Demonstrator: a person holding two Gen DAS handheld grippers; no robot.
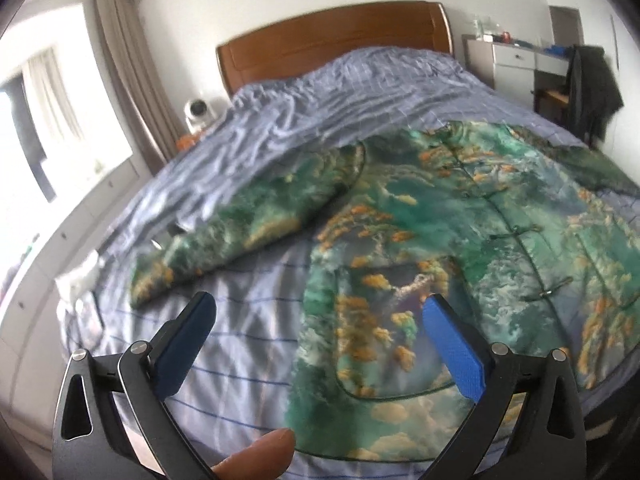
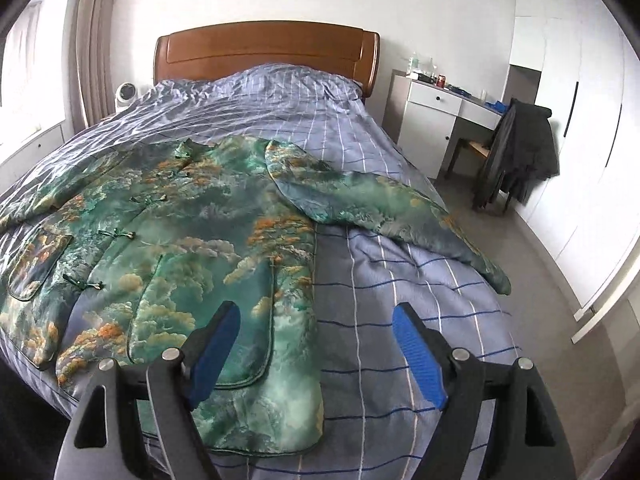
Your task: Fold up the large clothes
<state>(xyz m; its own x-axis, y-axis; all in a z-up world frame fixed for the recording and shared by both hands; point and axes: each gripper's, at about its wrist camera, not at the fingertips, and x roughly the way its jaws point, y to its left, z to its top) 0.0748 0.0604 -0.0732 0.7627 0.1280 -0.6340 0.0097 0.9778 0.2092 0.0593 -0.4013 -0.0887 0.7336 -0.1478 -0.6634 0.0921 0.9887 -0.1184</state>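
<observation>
The left gripper [image 1: 318, 312] hangs above the near edge of the bed with its blue pads [image 1: 454, 350] spread wide and nothing between them; a fingertip [image 1: 260, 456] of the person shows at the bottom of its view. The right gripper [image 2: 316, 322] is likewise spread, its pads [image 2: 418, 362] clear of any cloth, poised over the hem. Below both lies the jacket [image 2: 192, 232], green with orange and cloud patterns, spread front-up on the blue checked bedcover [image 2: 400, 320], knot buttons [image 2: 120, 234] fastened down the middle, patch pockets near the hem. One sleeve [image 1: 240, 224] stretches out to the left, the other sleeve [image 2: 384, 216] to the right, towards the bed's edge. Beyond stand a wooden headboard [image 2: 264, 52], a white desk [image 2: 436, 120] and a chair draped with dark clothing [image 2: 520, 152]
</observation>
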